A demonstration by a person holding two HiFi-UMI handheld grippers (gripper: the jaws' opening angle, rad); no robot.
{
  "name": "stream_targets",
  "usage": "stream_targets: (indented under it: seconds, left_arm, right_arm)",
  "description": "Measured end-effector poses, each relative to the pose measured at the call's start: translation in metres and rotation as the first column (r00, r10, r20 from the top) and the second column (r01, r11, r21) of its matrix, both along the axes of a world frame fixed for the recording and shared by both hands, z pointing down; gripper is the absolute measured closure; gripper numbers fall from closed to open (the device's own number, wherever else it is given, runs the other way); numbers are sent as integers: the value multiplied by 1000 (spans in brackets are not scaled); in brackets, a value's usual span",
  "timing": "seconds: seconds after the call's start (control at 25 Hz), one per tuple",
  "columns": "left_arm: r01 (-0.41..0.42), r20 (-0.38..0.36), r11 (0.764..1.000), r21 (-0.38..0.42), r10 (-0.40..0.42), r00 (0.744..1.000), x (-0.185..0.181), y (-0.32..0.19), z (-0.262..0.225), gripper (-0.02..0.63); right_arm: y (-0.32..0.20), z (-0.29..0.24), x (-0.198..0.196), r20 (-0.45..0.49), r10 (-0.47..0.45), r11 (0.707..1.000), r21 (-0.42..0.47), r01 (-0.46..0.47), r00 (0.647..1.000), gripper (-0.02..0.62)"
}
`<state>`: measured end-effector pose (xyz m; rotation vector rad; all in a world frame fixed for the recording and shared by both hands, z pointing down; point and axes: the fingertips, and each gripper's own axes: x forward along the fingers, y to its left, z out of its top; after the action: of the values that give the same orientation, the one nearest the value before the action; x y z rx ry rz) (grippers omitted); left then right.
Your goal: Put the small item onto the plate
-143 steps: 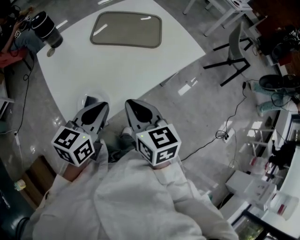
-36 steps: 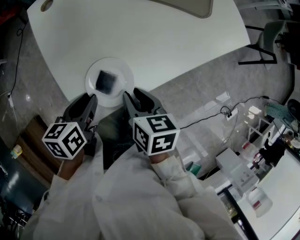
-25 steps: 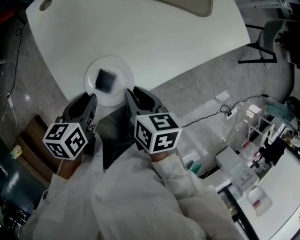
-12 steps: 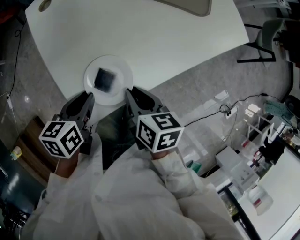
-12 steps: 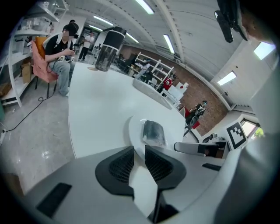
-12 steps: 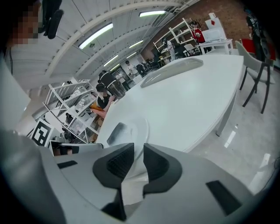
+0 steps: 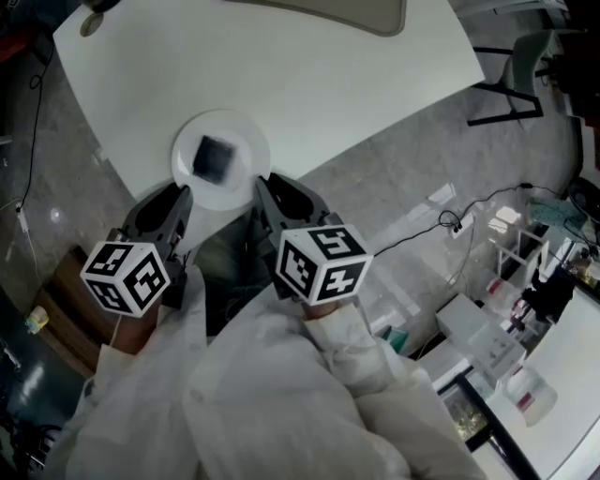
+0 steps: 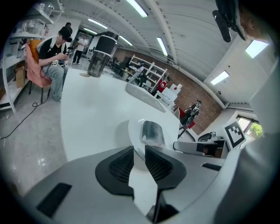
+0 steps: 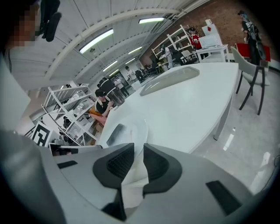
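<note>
I've got both tools up at the near edge of the white table (image 7: 309, 84), one on each side of the plate (image 7: 234, 129). My left gripper (image 7: 164, 200) hangs just off the plate's near-left rim. Looking along it, the two black ribbed pads stand a little apart, a narrow slot between them with only white surface showing through, nothing pinched. My right gripper (image 7: 281, 192) is just beside the near-right rim; whether its tip touches the plate I cannot tell. Its jaws are slightly parted too, and empty. The small item (image 7: 214, 157), a dark grey squarish piece, lies flat near the middle of the plate, apart from both grippers. The plate itself sits close to the table's near edge. Across the table, at the far side, lies a grey tray (image 7: 328, 11). From my left gripper view a black cylindrical machine (image 8: 100, 54) stands at the table's far end, and a seated person (image 8: 52, 57) is beside it.
</note>
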<state>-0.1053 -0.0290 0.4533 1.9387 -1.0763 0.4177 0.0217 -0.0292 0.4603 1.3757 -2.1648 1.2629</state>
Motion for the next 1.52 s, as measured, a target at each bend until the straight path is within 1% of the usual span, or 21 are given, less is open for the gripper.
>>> stream_targets:
  seconds: [0.36,0.6,0.88,1.0,1.24,1.52]
  left_arm:
    - [-62,-8,996,63,63,998,7,-7,-24,520]
    - [-113,-30,990,83,116,993,19,-10,-31,520]
    - [-144,-12,983,112,146,989,37,-17,-38,520]
    - [-137,1,983,122,138,990,42,-29,-41,520]
    - [-96,13,986,134,95,995,58,-57,-47,520]
    - [-36,11,990,136,34,999,94,-92,-47,520]
  right_arm:
    - [-2,-26,7,-18,60,996,67,-59,998,523]
    - [-1,-38,20,-19,106,990,101,-103,994,525]
    - [-8,-40,38,-9,122,986,113,-120,993,525]
    - [-20,-41,43,-3,107,987,122,-106,994,525]
    - [-54,-46,59,4,59,990,131,-59,998,525]
    - [-97,-49,95,-9,-6,991,135,7,1000,525]
